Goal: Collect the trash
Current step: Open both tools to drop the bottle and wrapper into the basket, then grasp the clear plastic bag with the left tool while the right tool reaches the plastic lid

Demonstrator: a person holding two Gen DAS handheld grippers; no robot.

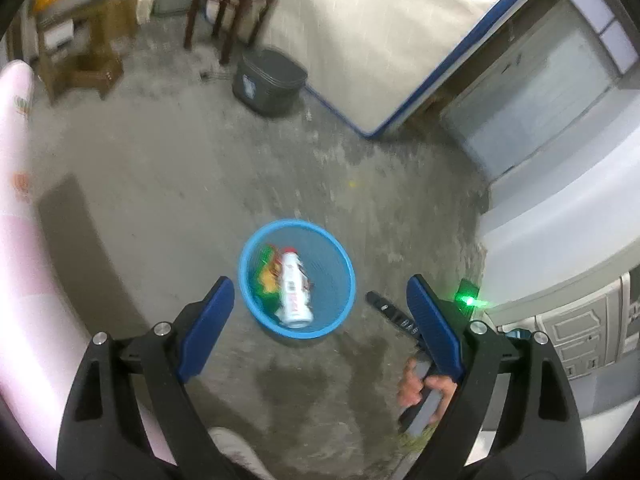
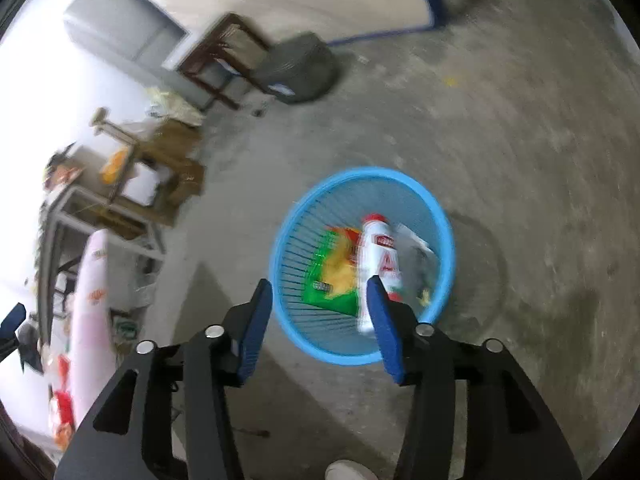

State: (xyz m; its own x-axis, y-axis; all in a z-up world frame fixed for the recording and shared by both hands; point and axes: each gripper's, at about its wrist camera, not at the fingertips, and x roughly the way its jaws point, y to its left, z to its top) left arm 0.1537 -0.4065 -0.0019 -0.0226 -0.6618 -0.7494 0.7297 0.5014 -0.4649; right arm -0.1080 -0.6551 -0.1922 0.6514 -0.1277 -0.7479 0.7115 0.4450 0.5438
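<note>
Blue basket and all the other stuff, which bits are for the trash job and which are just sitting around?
For the job:
blue basket
white bottle inside it
green and yellow packet inside it
left tongs and right tongs, both open and empty

Just sitting around:
grey bin
wooden stool
wooden shelf

Left tongs (image 1: 320, 304): blue pads spread wide, nothing between them, pointing downward toward the floor. Right tongs (image 2: 320, 316): pads likewise parted and empty, aimed downward. In the left wrist view, the person's right hand (image 1: 420, 384) grips the right tool's handle.
</note>
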